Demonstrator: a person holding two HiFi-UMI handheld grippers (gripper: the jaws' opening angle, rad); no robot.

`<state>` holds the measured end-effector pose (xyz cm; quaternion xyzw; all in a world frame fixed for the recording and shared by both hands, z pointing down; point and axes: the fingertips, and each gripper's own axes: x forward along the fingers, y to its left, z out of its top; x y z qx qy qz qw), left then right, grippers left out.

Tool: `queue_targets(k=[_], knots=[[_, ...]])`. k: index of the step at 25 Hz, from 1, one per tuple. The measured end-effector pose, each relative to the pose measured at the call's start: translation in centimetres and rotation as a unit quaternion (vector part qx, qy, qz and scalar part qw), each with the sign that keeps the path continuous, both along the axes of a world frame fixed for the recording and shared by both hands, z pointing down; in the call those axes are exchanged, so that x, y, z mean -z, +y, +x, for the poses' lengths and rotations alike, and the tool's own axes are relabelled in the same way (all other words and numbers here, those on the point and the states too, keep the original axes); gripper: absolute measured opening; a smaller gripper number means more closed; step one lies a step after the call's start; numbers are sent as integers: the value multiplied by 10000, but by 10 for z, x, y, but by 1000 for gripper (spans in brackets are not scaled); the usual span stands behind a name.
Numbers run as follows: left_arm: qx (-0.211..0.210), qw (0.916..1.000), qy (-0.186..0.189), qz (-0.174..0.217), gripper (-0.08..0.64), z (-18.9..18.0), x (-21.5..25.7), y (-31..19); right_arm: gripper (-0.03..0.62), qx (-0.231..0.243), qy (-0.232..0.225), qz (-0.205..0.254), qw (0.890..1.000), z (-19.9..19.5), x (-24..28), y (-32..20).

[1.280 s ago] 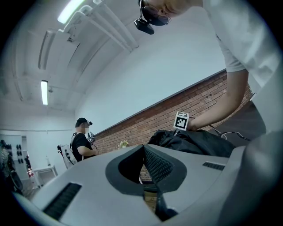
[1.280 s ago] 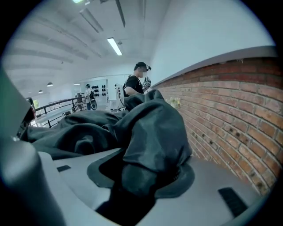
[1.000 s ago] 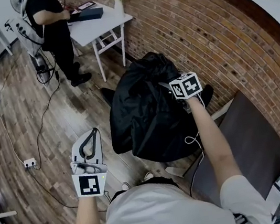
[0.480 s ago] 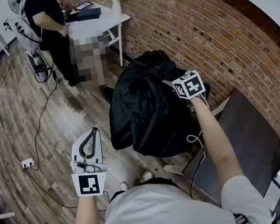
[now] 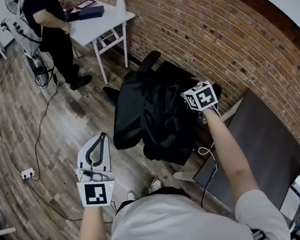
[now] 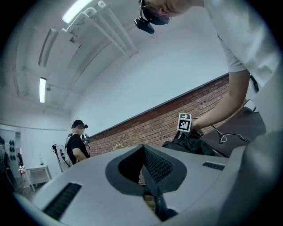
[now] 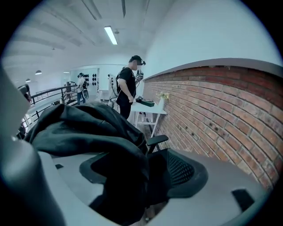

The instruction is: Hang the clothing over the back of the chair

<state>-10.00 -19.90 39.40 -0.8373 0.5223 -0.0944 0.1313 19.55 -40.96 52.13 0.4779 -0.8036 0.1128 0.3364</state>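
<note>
A black jacket [image 5: 148,111] hangs over the back of a black office chair, whose armrest [image 5: 148,61] sticks out at the far side. My right gripper [image 5: 185,96] is at the jacket's right edge, by the chair's top. In the right gripper view its jaws stand wide apart, and a fold of the jacket [image 7: 88,128] lies loose between them, with the armrest [image 7: 157,140] beyond. My left gripper [image 5: 102,136] hovers over the floor to the left of the chair, shut and holding nothing. It sees the right gripper's marker cube [image 6: 184,122] above the jacket.
A brick wall [image 5: 227,35] runs behind the chair. A dark desk [image 5: 262,143] stands at the right. A person in black [image 5: 49,25] stands by a white table [image 5: 105,21] at the back. A power strip [image 5: 27,173] and cables lie on the wooden floor.
The jacket has sunk and narrowed onto the chair back, and the armrest now shows. My right gripper has drawn back a little toward me. The left gripper has stayed in place.
</note>
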Motion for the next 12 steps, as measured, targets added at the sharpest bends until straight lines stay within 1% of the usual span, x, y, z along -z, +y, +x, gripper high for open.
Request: queue_targets(k=[4,6,8,10,12], knots=[[-1,10000,53,59,23,0,3,4,356,-172,8,196,9997,11,10,-1],[-20,9999,96,137,23,-1,6,5,356,-267,67,326,9991,18,17,1],[-57,9998,46,211,23,-2,8,7,356,-322,182,449,9983,26,22,6],[-64,9998,56,159,23,-3,6,10,356,-381,284,499,9976,34,22,14],[-66,9999,95,60,23,-4,3,13,356,-454,288,454,9975,39,17,23]])
